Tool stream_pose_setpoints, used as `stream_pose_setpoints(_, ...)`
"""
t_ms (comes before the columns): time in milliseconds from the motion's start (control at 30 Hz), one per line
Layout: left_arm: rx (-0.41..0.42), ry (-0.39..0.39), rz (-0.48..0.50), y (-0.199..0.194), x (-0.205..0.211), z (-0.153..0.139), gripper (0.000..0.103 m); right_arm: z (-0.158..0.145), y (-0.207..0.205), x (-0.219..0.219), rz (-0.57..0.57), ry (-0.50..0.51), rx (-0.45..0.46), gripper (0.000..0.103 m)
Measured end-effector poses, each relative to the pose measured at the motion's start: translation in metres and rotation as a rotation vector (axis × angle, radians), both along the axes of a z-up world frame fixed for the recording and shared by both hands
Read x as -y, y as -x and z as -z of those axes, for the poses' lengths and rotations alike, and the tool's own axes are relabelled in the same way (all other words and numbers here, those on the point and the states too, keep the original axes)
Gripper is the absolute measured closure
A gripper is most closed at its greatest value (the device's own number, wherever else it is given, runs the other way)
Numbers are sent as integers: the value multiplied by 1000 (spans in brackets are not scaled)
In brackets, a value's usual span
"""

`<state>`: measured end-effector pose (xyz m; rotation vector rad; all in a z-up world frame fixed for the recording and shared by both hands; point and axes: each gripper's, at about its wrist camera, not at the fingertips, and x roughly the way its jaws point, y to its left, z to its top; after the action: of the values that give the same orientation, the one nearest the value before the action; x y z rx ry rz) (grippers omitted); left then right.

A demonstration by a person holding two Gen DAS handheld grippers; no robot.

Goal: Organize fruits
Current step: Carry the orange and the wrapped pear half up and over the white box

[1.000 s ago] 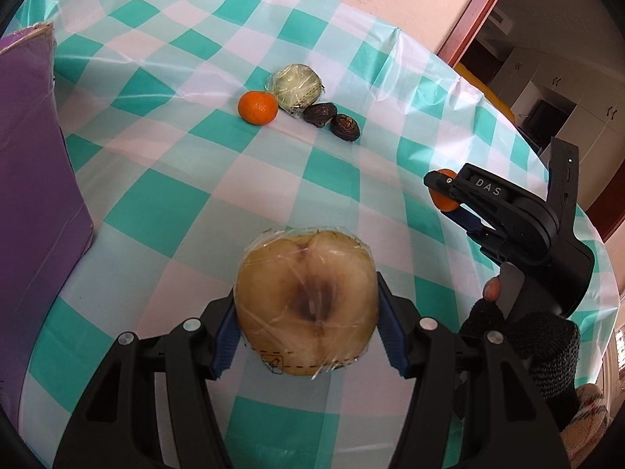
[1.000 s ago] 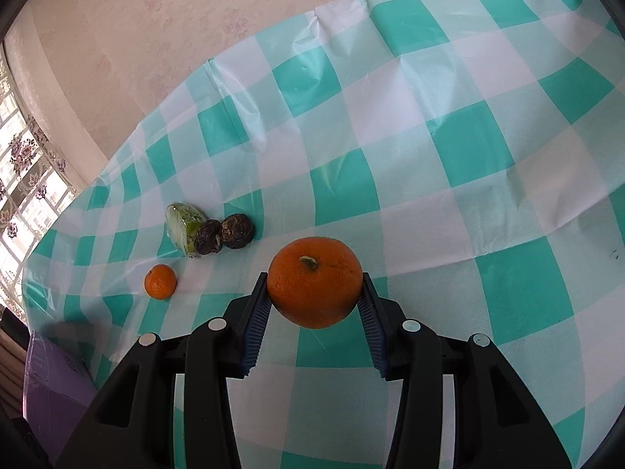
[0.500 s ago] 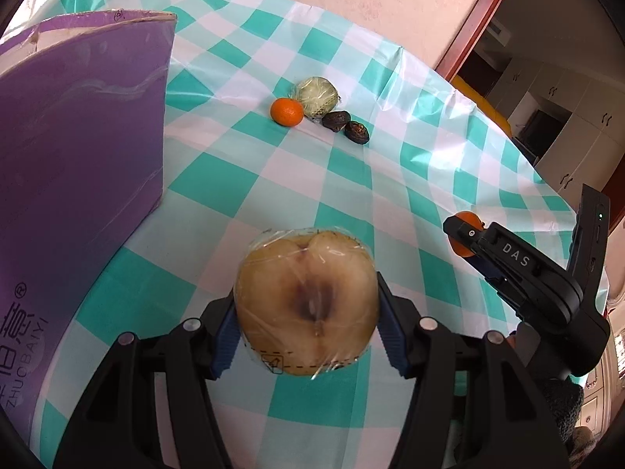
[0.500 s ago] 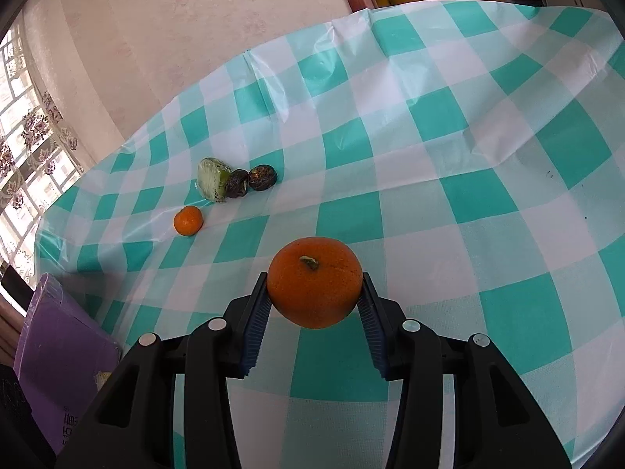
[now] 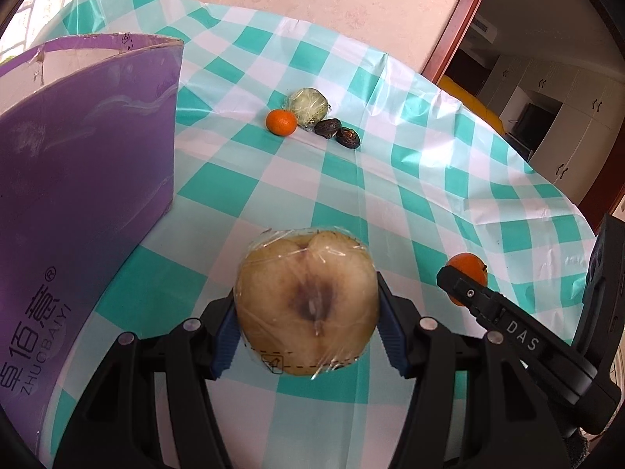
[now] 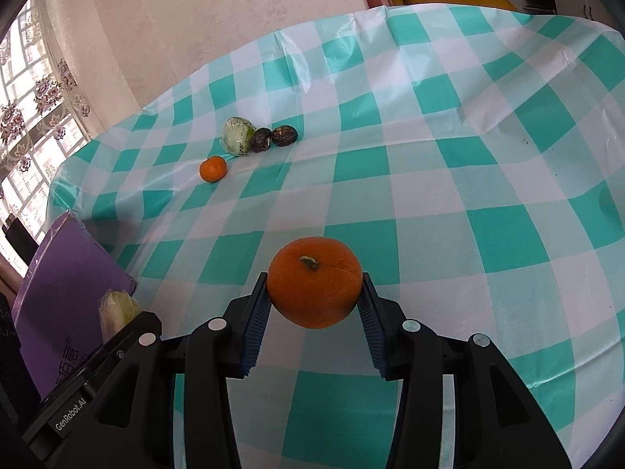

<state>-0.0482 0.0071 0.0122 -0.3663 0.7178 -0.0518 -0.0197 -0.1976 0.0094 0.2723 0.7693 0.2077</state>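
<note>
A purple cardboard box [image 5: 86,179] stands at the left of the checked counter [image 5: 351,195]. The left claw [image 5: 306,336] grips a plastic-wrapped pear [image 5: 306,305] just beside it. Farther back lie a mandarin [image 5: 281,122], a wrapped green fruit [image 5: 309,107] and two dark fruits [image 5: 338,133]. The right claw [image 6: 314,310] clamps an orange [image 6: 314,281] above the counter.

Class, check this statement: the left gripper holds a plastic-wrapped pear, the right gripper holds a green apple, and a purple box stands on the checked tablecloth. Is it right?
Not quite. The right gripper holds an orange, not a green apple, as the right wrist view shows. The rest stands: the left gripper holds the plastic-wrapped pear, and the purple box stands on the checked tablecloth.
</note>
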Motion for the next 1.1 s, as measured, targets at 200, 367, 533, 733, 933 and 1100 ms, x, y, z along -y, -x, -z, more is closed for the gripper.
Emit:
stream_pose_setpoints(200, 1, 12, -4, 8, -5, 0, 42, 2, 21, -6, -35, -3, -11, 58)
stream_pose_setpoints(367, 28, -21, -12, 20, -6, -5, 42, 0, 35, -8, -62, 1, -4, 58)
stream_pose_setpoints(533, 43, -61, -14, 38, -7, -11, 42, -3, 43, -9, -87, -10, 12, 58)
stream_pose_setpoints(733, 118, -117, -7, 67, -10, -39, 42, -9, 47, -15, -99, -30, 26, 58)
stream_pose_setpoints(933, 202, -141, -22, 98, -22, -75, 42, -23, 55, -35, -153, -41, 54, 58)
stream_pose_setpoints(1100, 265, -160, -90, 124, -56, -110, 42, -50, 70, -63, -238, -35, 116, 58)
